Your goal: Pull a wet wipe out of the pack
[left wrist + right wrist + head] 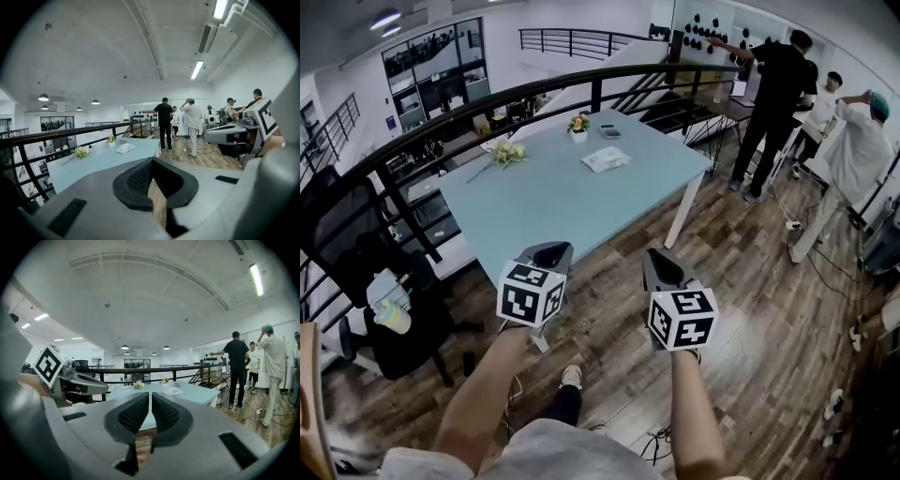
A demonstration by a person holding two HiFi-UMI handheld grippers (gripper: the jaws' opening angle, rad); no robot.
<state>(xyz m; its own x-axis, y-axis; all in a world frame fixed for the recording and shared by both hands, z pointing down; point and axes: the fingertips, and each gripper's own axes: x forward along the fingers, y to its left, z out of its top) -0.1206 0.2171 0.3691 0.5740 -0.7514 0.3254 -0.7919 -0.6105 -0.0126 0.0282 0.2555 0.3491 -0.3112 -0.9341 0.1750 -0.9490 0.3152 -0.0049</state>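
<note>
- Well, why are the left gripper [549, 251] and the right gripper [662, 266] held side by side, short of the table [534, 211]?
- A start is judged not yet made: both pairs of jaws are seen closed together on nothing, pointed slightly down above the floor.
- And where is the wet wipe pack [606, 159] found?
- It is laid flat on the table's far part, well apart from both grippers, ahead of them, with flowers [508, 153] to its left. An approach is called for first.
</note>
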